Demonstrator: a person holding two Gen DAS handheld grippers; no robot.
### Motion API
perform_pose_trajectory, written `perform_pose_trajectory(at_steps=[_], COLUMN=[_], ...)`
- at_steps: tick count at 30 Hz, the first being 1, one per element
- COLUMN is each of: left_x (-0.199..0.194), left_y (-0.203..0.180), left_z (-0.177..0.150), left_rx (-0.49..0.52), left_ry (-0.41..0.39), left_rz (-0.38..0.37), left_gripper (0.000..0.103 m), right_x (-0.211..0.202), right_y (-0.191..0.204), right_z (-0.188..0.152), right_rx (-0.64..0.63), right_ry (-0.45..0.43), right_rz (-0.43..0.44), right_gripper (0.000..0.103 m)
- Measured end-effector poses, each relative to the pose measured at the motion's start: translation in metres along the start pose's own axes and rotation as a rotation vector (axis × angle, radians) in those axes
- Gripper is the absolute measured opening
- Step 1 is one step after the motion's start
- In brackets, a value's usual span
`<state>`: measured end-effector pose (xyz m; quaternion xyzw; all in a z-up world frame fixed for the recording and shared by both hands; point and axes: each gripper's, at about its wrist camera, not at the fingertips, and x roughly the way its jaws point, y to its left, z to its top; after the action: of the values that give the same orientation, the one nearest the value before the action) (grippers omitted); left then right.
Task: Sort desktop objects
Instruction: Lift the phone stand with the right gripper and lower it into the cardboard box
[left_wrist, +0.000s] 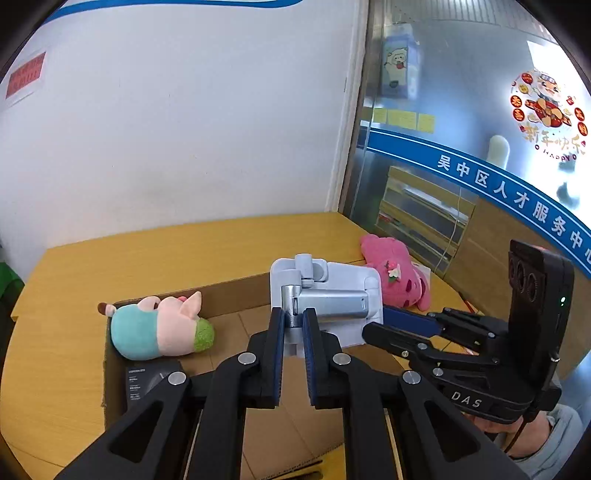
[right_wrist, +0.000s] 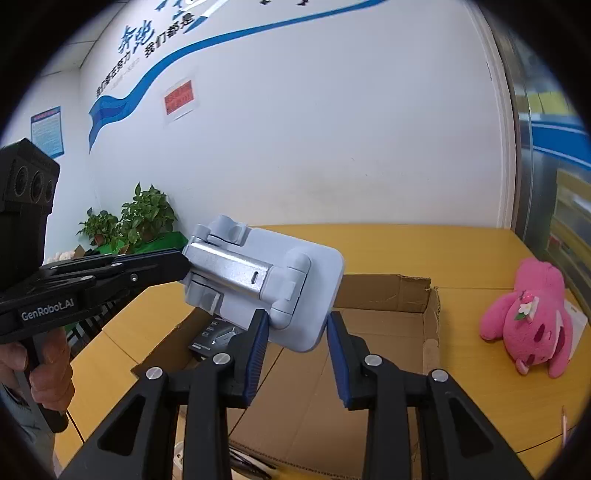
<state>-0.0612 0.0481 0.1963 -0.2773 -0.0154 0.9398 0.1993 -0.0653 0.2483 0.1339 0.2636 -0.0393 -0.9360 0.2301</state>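
A pale grey folding phone stand (left_wrist: 325, 295) hangs above an open cardboard box (left_wrist: 240, 291). My left gripper (left_wrist: 293, 317) is shut on the stand's silver arm; it also shows in the right wrist view (right_wrist: 184, 264). My right gripper (right_wrist: 295, 321) is shut on the stand's flat base plate (right_wrist: 306, 295); its fingers (left_wrist: 406, 321) show from the side in the left view. A pastel pig plush (left_wrist: 159, 328) and a black packet (left_wrist: 144, 380) lie in the box. A pink bear plush (right_wrist: 532, 325) lies on the table right of the box.
The yellow wooden table (left_wrist: 147, 251) meets a white wall behind and a glass partition (left_wrist: 461, 166) at the right. Potted plants (right_wrist: 129, 221) stand at the far left. The box's far flap (right_wrist: 384, 291) stands upright and torn.
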Motion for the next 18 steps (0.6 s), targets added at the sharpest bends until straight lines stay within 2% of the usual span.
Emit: perform_pose_trajectory(at_steps=[9, 18], left_x=[0.041, 0.086], left_y=[0.009, 0.039], left_z=[-0.007, 0.007], left_rx=[-0.007, -0.055], left_ry=[0.041, 0.079], left_rz=[0.019, 0.023], left_gripper=[0.008, 0.009], right_x=[0.038, 0.078], right_y=[-0.023, -0.039], right_z=[-0.011, 0.027], right_rx=[0.063, 0.052], right_ry=[0.054, 0.064], right_rz=[0.008, -0.011], right_gripper=[0.031, 0.031])
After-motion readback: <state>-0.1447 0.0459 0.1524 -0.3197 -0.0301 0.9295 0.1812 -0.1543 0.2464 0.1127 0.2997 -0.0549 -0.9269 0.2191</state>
